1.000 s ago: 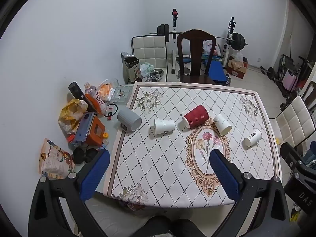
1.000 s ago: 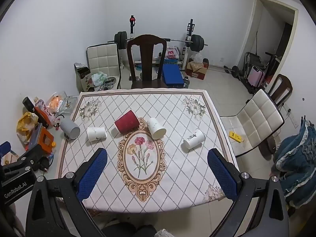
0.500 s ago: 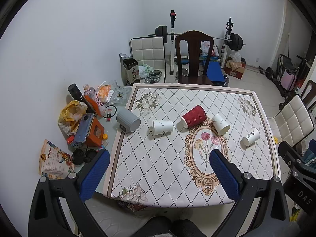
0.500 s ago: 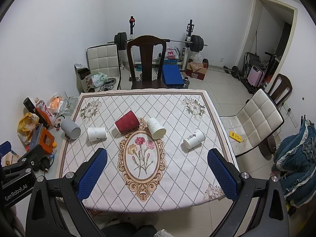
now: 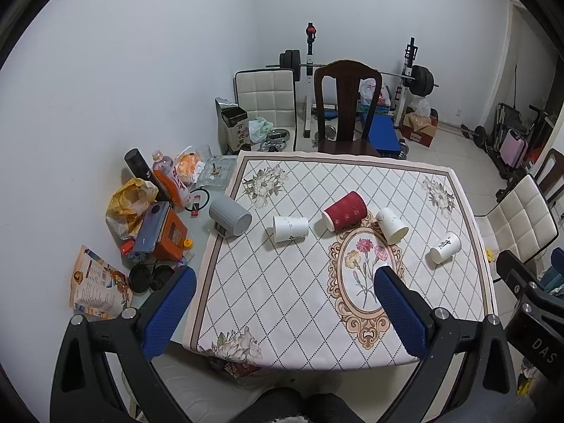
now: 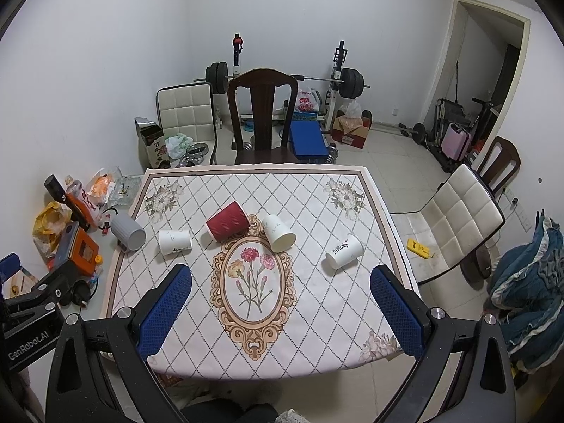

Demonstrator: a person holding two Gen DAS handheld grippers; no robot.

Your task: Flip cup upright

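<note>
Several cups lie on their sides in a row across the table (image 5: 299,299): a grey cup (image 5: 230,214) at the left edge, a white cup (image 5: 290,228), a red ribbed cup (image 5: 344,210), a white cup (image 5: 392,225) and a white cup with black lettering (image 5: 445,247). In the right wrist view they are the grey cup (image 6: 128,233), white cup (image 6: 174,241), red cup (image 6: 227,225), white cup (image 6: 278,232) and lettered cup (image 6: 344,251). My left gripper (image 5: 285,312) is open and empty, high above the table's near edge. My right gripper (image 6: 282,312) is open and empty, also high above the near edge.
The table (image 6: 317,317) has a floral cloth. A dark wooden chair (image 5: 347,112) stands at its far side, a white chair (image 6: 454,218) at its right. Bags, bottles and boxes (image 5: 151,211) clutter the floor on the left. Weights (image 6: 282,81) stand behind.
Both views have shifted a little, as both grippers drifted slightly up and back. The cups have not moved. Both grippers stay open.
</note>
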